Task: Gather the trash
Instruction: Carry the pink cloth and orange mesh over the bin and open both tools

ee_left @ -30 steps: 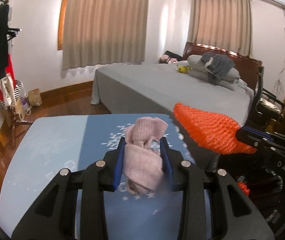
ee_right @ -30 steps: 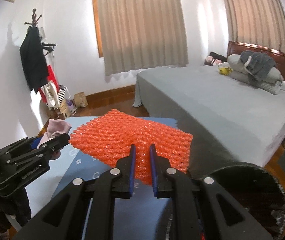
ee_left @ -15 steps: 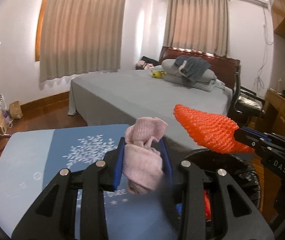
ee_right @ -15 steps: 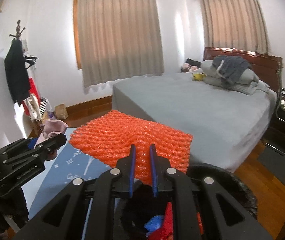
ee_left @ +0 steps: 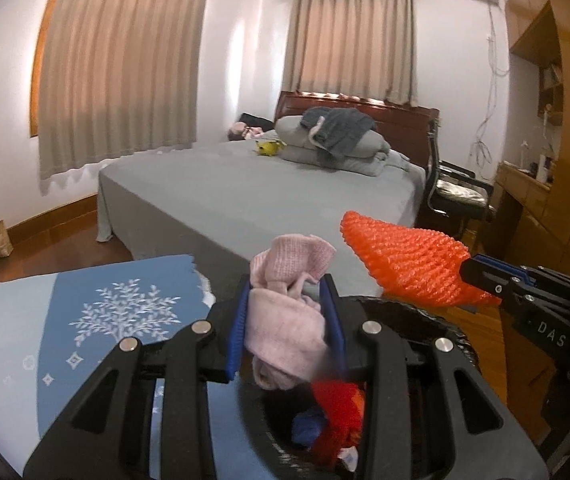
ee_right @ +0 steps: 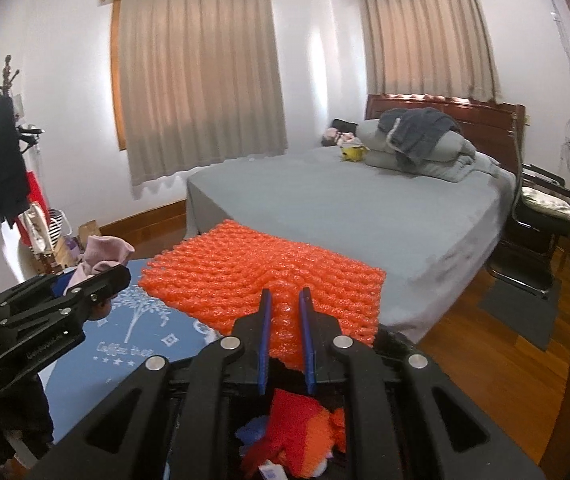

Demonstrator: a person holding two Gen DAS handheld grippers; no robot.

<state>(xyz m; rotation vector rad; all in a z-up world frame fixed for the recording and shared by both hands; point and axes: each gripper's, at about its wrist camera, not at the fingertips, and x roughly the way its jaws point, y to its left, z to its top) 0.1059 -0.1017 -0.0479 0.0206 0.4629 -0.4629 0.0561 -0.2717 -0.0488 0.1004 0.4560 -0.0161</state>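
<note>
Basically both tongs hang over the black trash bin [ee_left: 451,330], which sits at the 3 o'clock edge of the blue bench [ee_left: 85,320], bed [ee_right: 345,208] behind at 12. Bin mouth lies directly below, at 6 o'clock from each set of tips, red and blue scraps already inside. Right tongs [ee_right: 285,308] are clenched on the orange foam net [ee_right: 269,280], its long axis running 9-to-3 across the tips, overhanging the bin's far rim. Left tongs [ee_left: 289,312] are clamped on the pink cloth wad [ee_left: 289,300], long axis roughly 12-to-6, dangling over the bin. Both look about equally near; next move is likely a straight drop.
</note>
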